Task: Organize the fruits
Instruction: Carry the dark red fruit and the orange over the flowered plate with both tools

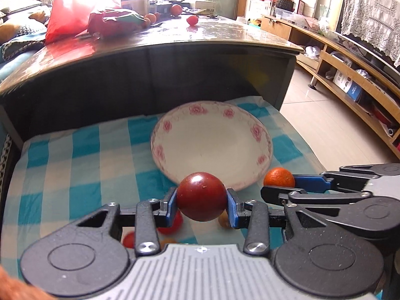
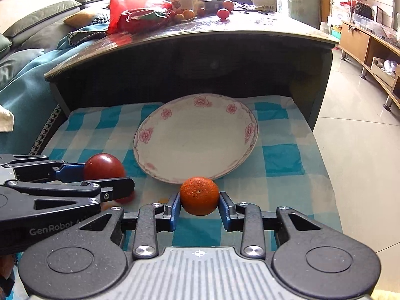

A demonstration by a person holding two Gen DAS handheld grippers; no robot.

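1. Left gripper [image 1: 202, 206]: nearest your left camera; its blue pads are clamped on a dark red round fruit [image 1: 201, 196], held above the checked cloth [image 1: 75, 165] just short of the plate's near rim.
2. Right gripper [image 2: 199, 206]: clamped on a mandarin [image 2: 199, 195], also held at the near rim of the plate, beside your left gripper.
3. Floral plate [image 2: 150, 135]: white with pink flowers, lying on the cloth under the overhang of the dark desk [image 2: 190, 37]; nothing is in it yet.
4. Loose fruit [image 1: 172, 225]: several small red and orange pieces show on the cloth under your left gripper, partly hidden.
5. Progress, as a judgement: early. Two fruits are picked up, none is delivered, and the loose pieces are left for you.
6. Orientation: both held fruits are nearly round, so no long axis matters; the mandarin's small stem mark faces your right camera.
7. Background: more fruit [image 2: 223, 12] and a red plastic bag [image 2: 130, 5] sit on the desk top.
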